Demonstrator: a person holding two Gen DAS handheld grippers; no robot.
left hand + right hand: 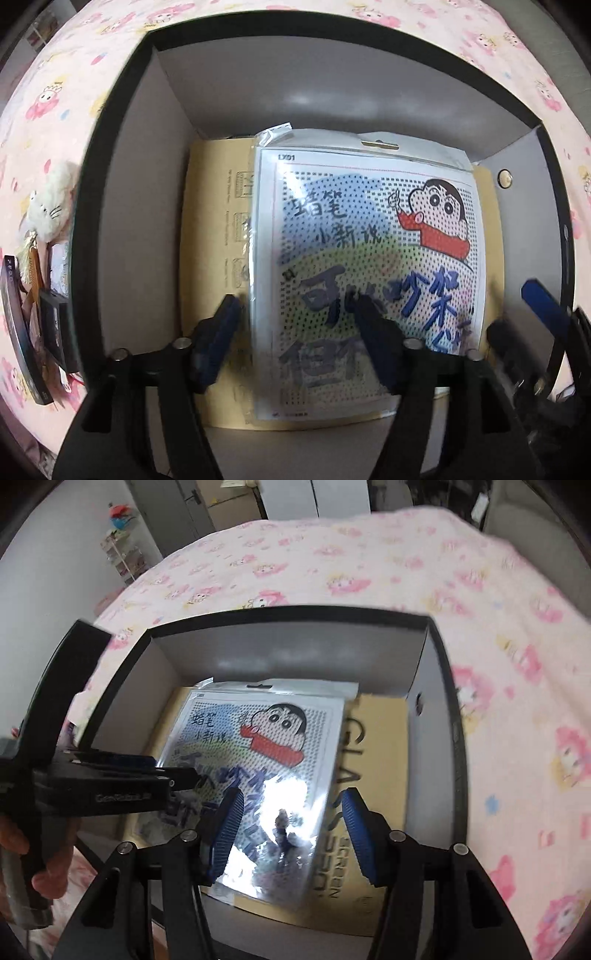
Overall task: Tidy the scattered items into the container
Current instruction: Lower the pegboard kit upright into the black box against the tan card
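L gripper (299,332) and R gripper (291,834): jaws apart, grasping nothing, above box (118,155). Cartoon packet (369,258) lies flat on tan envelope (384,760) inside, prob. to stack. 1 plush (50,206) etc outside

Cartoon packet (365,258) flat atop tan envelope (384,775), probably inside box (122,184).

Pink-printed bed (369,572) bearing black box (456,738), plush toy (50,206).

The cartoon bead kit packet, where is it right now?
The cartoon bead kit packet lies flat inside the black box, on top of a tan cardboard package.
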